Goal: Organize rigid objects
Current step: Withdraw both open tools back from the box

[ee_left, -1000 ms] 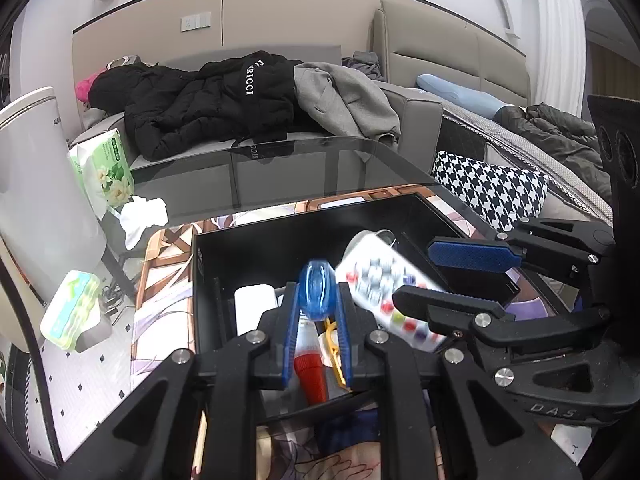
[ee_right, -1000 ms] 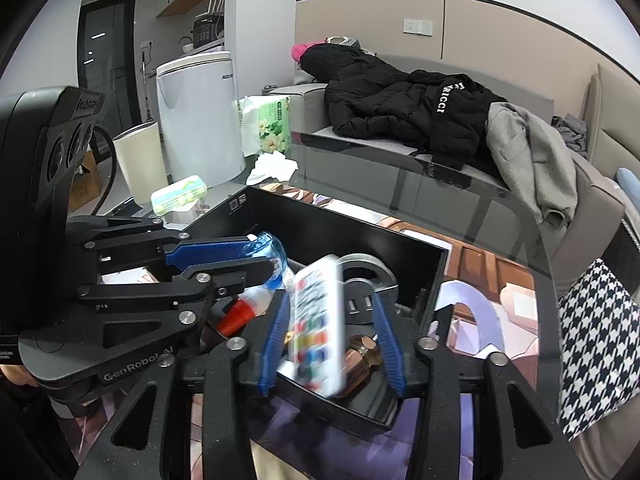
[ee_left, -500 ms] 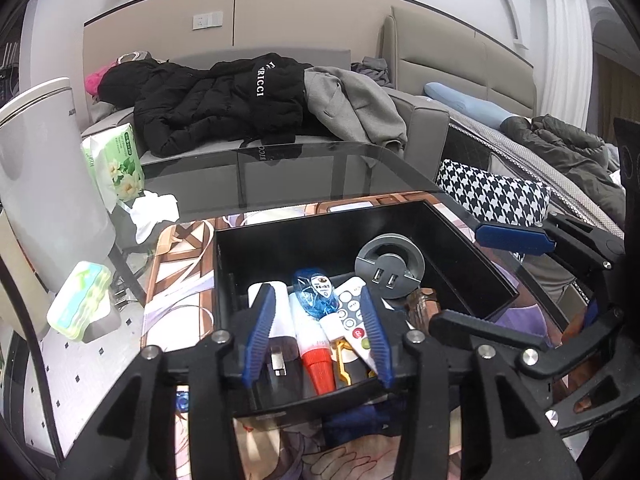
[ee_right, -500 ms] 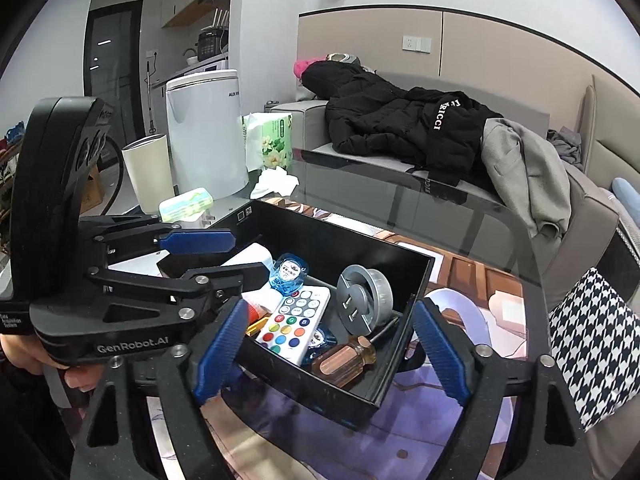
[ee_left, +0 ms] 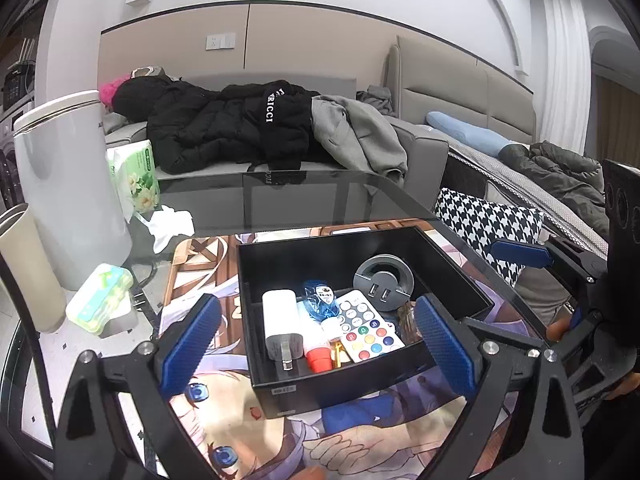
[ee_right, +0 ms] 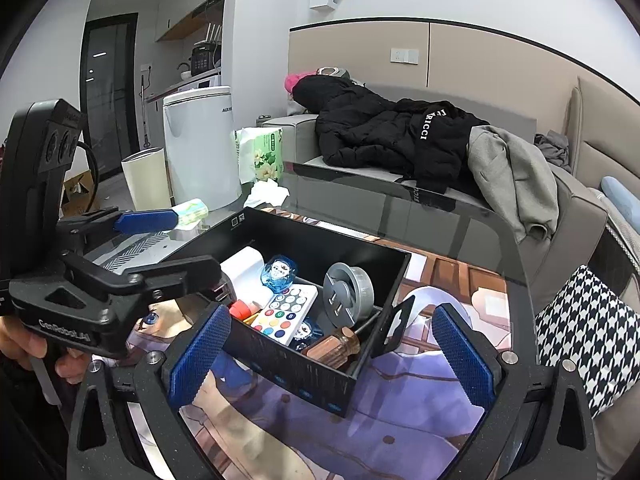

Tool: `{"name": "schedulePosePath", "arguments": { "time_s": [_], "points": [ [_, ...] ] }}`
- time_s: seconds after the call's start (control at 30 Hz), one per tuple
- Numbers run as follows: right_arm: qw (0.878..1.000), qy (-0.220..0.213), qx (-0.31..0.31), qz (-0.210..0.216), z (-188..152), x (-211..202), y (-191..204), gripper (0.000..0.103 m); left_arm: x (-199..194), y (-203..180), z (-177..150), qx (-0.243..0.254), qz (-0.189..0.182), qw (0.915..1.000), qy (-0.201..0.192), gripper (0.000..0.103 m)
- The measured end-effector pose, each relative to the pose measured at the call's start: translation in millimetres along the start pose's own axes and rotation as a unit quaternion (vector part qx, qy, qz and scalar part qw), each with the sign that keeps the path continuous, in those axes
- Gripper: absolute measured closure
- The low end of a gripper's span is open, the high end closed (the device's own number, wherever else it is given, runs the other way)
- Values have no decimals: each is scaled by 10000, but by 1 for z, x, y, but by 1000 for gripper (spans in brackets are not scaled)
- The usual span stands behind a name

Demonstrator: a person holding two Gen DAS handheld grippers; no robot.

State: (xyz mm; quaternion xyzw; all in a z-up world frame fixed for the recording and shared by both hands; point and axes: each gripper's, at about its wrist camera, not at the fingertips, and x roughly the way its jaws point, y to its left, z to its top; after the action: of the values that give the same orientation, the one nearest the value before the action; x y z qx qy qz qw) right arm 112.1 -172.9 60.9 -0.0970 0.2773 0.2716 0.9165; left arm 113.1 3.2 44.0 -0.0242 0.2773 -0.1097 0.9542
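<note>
Broadly, glass surface [ee_left: 304,196] with a cartoon-print mat [ee_left: 248,420] near its front edge. On the mat, black organizer box [ee_left: 340,380], open-topped, holding all the small items. Left tool [ee_left: 316,344] empty, jaws wide apart, straddling the box's near wall; right tool [ee_right: 328,356] likewise spread and empty at the box's corner. Inside the box, from bigger to smaller: white charger [ee_left: 282,324] along the left side, remote with coloured buttons [ee_left: 366,328] centre, grey round USB socket [ee_left: 383,278] toward the back, wooden-handled screwdriver [ee_right: 334,346] at the right corner, red-capped tube [ee_left: 318,350], blue clear trinket [ee_left: 320,300].
</note>
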Motion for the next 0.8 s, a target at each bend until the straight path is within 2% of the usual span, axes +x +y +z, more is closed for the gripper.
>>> {"name": "schedulePosePath", "arguments": {
  "time_s": [0.53,0.8],
  "points": [
    [9998,-167,114,52,-19,-11,4,1,-10,14,-21,-186,213,9996,-56,0],
    [9998,-183,73,83,-21,-11,8,1,-8,10,-27,-55,255,9997,-35,0]
  ]
}}
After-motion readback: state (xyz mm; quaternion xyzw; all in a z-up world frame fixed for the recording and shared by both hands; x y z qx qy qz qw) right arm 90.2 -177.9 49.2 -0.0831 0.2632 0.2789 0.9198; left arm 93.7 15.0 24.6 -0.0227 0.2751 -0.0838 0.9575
